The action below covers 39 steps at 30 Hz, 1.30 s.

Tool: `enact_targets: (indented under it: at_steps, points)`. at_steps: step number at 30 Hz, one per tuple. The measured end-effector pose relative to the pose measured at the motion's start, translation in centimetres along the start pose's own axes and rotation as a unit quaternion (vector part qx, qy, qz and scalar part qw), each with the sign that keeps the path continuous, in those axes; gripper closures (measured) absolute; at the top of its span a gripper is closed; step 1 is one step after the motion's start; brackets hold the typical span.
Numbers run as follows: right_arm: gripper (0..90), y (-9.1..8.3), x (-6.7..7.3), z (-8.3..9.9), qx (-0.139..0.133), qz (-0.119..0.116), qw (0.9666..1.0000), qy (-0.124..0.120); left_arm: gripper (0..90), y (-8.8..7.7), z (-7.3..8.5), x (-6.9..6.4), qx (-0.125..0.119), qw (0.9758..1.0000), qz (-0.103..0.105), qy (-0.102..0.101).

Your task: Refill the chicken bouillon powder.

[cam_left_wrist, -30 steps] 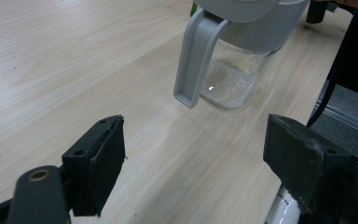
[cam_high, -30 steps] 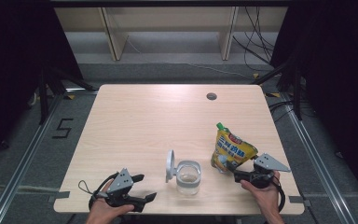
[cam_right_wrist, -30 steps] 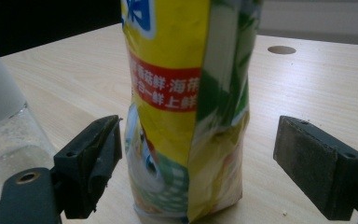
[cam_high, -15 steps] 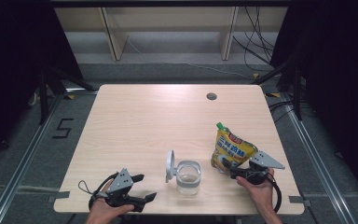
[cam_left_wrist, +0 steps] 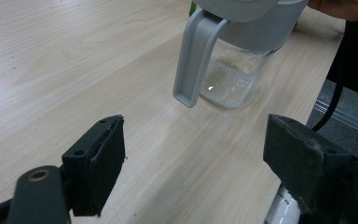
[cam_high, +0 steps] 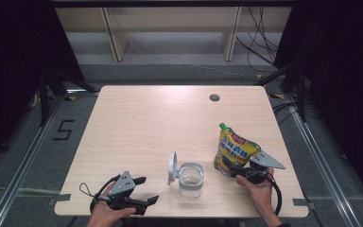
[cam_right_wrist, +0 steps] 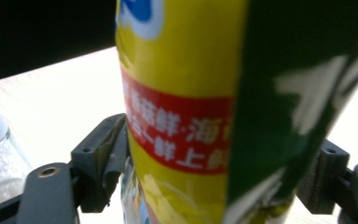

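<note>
So my right tool (cam_high: pixel 230 167) has its jaws around the base of the yellow pouch (cam_high: pixel 233 149), which stands upright near the table's (cam_high: pixel 146 123) front right corner. They've just been closing and look pressed against it. Left tool (cam_high: pixel 144 189) is released at the front left edge, with the clear jar (cam_high: pixel 190 178) between them.

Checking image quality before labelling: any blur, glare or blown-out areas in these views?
Right gripper view: the yellow pouch sits so close that its print is soft, and the table behind is blown out white. Left gripper view: sharp on the clear jar, with mild sheen on the wood. High view: even light on the table, surroundings nearly black.
</note>
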State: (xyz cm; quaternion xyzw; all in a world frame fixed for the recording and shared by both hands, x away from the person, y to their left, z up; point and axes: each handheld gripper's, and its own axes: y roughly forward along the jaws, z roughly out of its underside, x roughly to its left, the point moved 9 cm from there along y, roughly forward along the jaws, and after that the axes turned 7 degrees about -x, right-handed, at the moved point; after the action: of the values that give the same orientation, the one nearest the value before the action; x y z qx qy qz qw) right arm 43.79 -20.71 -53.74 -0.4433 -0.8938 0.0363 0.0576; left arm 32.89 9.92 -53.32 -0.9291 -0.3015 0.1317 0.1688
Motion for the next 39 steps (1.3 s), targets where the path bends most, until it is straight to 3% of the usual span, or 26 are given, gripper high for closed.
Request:
enact_targets:
  at_steps: [1,3,5,7,10,11,12,13,14,18,20,21,22,24,25,28,30,32,34,35,36,37,38,39]
  points:
    - [26.5,0.0,0.1,0.0,-0.002,-0.001,1.0,0.005,20.2,-0.2,0.2,0.3,0.015,0.9998,-0.004,0.015]
    - [29.6,0.2,0.2,-0.1,-0.009,-0.009,0.9999,0.002,20.2,-0.2,0.2,0.3,0.015,0.9998,-0.002,0.014]
    - [30.7,0.3,0.1,-0.1,-0.008,0.002,1.0,-0.003,20.2,0.0,0.0,-0.1,0.002,1.0,0.002,-0.001]
    - [31.6,0.5,0.0,-0.2,-0.014,0.003,0.9999,-0.009,20.2,0.0,0.0,-0.1,0.003,1.0,0.002,0.0]
    - [35.7,0.5,0.1,-0.3,-0.016,0.005,0.9999,-0.002,20.2,0.0,0.0,0.0,0.003,0.9999,0.004,0.012]
    - [37.5,0.3,0.4,-0.3,-0.009,0.0,0.9999,0.013,20.2,-0.1,0.0,0.1,0.008,0.9998,0.006,0.02]
    - [38.3,0.5,0.2,-0.5,-0.022,0.005,0.9998,-0.002,20.2,-0.1,0.0,0.1,0.006,0.9998,0.005,0.016]
    - [38.9,0.6,0.3,-0.6,-0.021,-0.002,0.9998,-0.005,20.2,0.0,0.0,0.0,0.004,0.9999,0.005,0.013]
    - [39.5,0.5,0.4,-0.6,-0.022,0.001,0.9997,0.004,20.2,0.0,0.0,0.0,0.004,0.9999,0.005,0.014]
    - [42.3,0.6,0.4,-0.8,-0.02,0.011,0.9997,0.0,20.2,-0.2,0.0,0.0,0.008,0.9999,0.002,0.014]
    - [43.5,0.6,0.5,-1.0,-0.019,0.016,0.9996,-0.012,20.2,-0.2,0.0,0.1,0.008,0.9997,0.004,0.022]
    - [44.0,0.5,1.1,-0.9,-0.007,0.005,0.9999,0.009,20.2,-0.2,0.0,0.1,0.008,0.9997,0.003,0.021]
    - [44.4,0.5,1.0,-0.9,-0.001,0.004,1.0,-0.006,20.2,-0.1,0.0,0.1,0.003,0.9999,0.002,0.015]
    - [45.2,0.5,1.3,-1.1,-0.001,0.006,0.9999,-0.011,20.2,-0.2,0.1,0.2,0.009,0.9999,0.0,0.011]
    - [47.0,0.5,1.4,-1.3,0.001,-0.005,0.9998,-0.019,20.2,-0.2,0.0,0.1,0.006,0.9999,0.001,0.011]
    - [51.5,0.3,1.6,-1.7,-0.004,-0.002,0.9992,-0.039,20.2,-0.3,0.0,0.1,0.006,0.9999,0.002,0.011]
    - [52.9,0.0,1.7,-1.9,0.004,-0.014,0.9981,-0.059,20.2,-0.3,0.0,0.1,0.007,0.9999,0.002,0.012]
    - [53.7,-0.2,1.6,-2.1,0.004,-0.009,0.9971,-0.075,20.2,-0.2,0.0,0.2,0.006,0.9999,0.001,0.011]
    - [53.9,-0.5,1.8,-2.2,0.004,-0.014,0.9964,-0.083,20.2,-0.3,0.0,0.2,0.007,0.9999,0.001,0.011]
    - [54.1,-0.6,2.2,-2.2,0.005,-0.02,0.9972,-0.072,20.3,-0.2,0.0,0.2,0.006,0.9999,0.0,0.011]
    - [54.2,-0.5,1.6,-2.5,-0.004,-0.006,0.9943,-0.106,20.2,-0.2,0.0,0.2,0.006,0.9999,0.0,0.011]
    - [54.4,-0.7,2.0,-2.4,0.007,-0.016,0.9942,-0.106,20.2,-0.2,0.0,0.2,0.006,0.9999,0.0,0.011]
    - [54.8,-0.9,2.1,-2.3,0.02,-0.014,0.9926,-0.119,20.2,-0.2,0.0,0.2,0.006,0.9999,-0.001,0.01]
    - [55.0,-1.0,2.0,-2.5,0.016,-0.009,0.9907,-0.135,20.2,-0.2,0.0,0.2,0.005,0.9999,-0.001,0.009]
